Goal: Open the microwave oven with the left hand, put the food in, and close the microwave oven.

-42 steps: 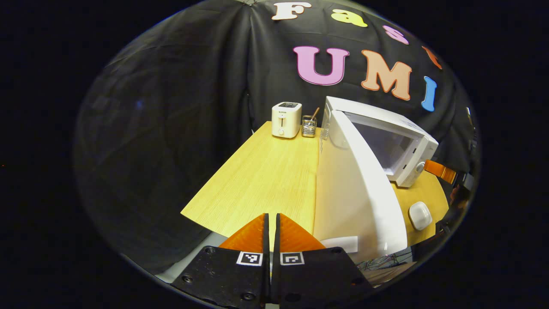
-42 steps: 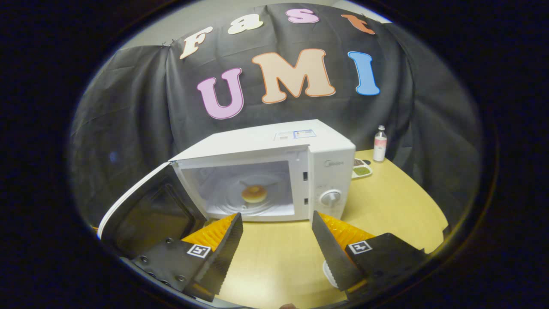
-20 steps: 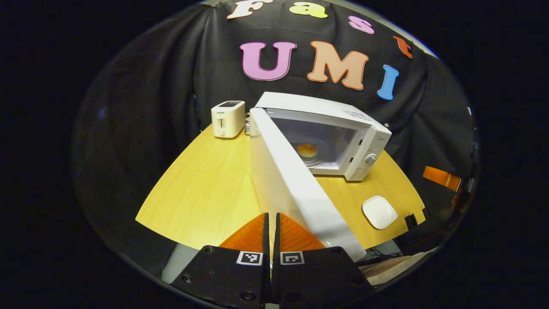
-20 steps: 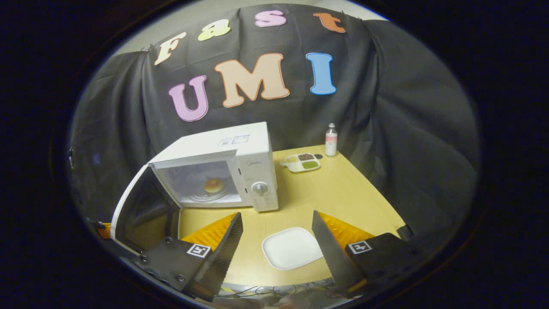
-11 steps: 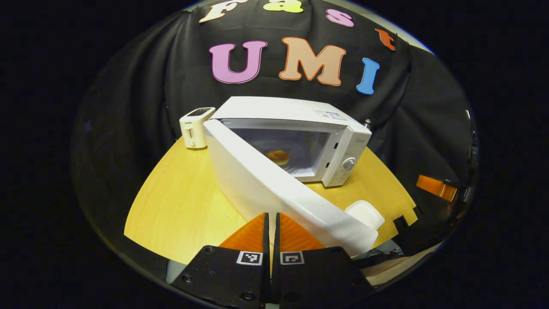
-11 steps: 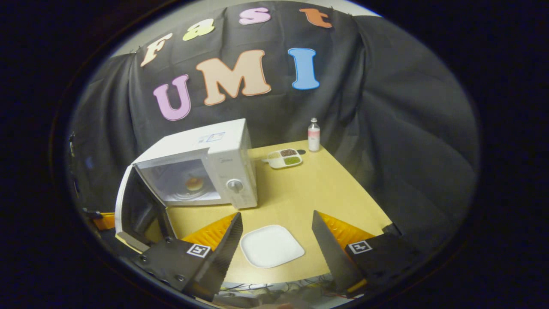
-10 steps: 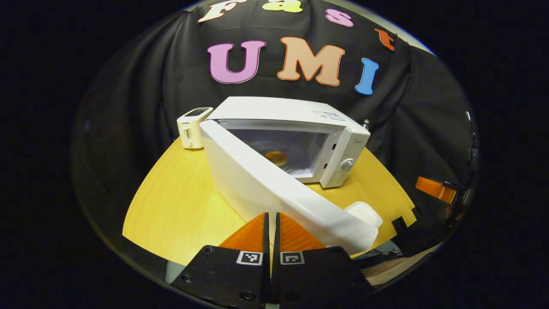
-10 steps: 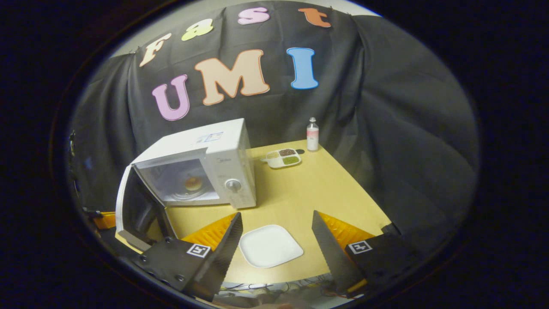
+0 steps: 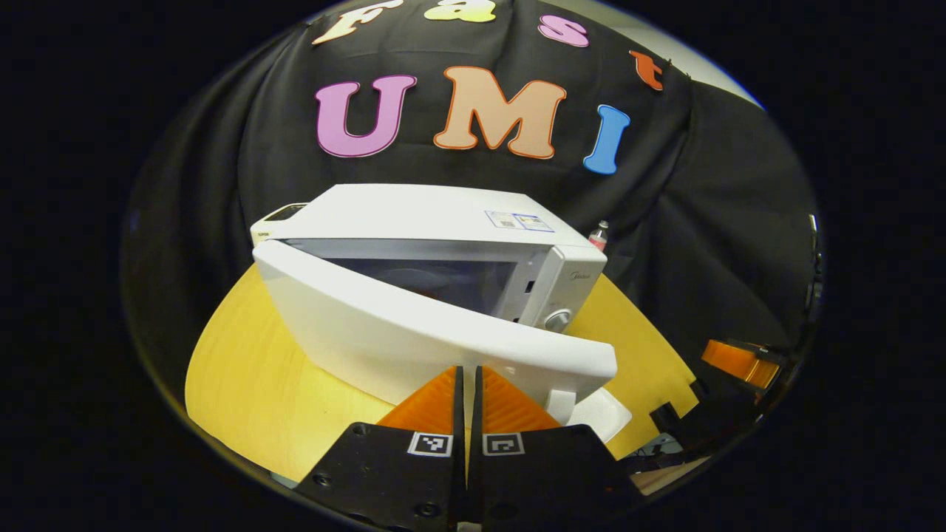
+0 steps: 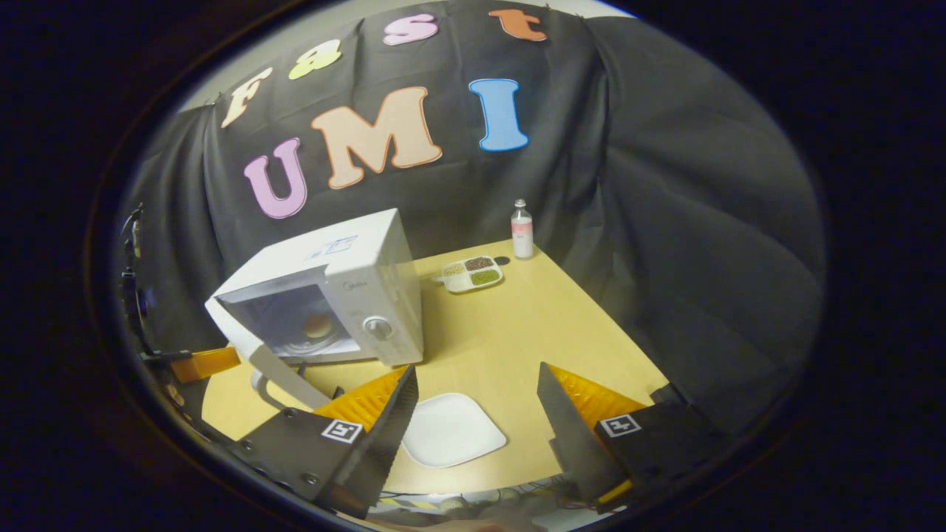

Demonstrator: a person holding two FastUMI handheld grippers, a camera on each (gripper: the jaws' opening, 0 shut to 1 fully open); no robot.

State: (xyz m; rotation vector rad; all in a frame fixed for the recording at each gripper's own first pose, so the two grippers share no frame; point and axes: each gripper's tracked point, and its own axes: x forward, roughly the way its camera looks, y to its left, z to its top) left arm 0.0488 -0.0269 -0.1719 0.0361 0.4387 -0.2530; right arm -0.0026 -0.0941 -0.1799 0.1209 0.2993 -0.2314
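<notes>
Pressing the half-shut microwave door (image 9: pixel 436 336), the clenched left gripper (image 9: pixel 467 384); right gripper (image 10: pixel 473 403) released above the plate (image 10: pixel 452 430)

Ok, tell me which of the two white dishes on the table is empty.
The square white plate lying between the right gripper's open fingers is empty. The divided tray farther back, by the bottle, holds brown and green fillings.

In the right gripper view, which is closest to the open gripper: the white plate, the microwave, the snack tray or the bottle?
From the right hand-held gripper:
1. White plate, just ahead between the fingers.
2. Microwave, farther back on the left.
3. Snack tray, behind, mid-table.
4. Bottle, at the far edge by the wall.
</notes>
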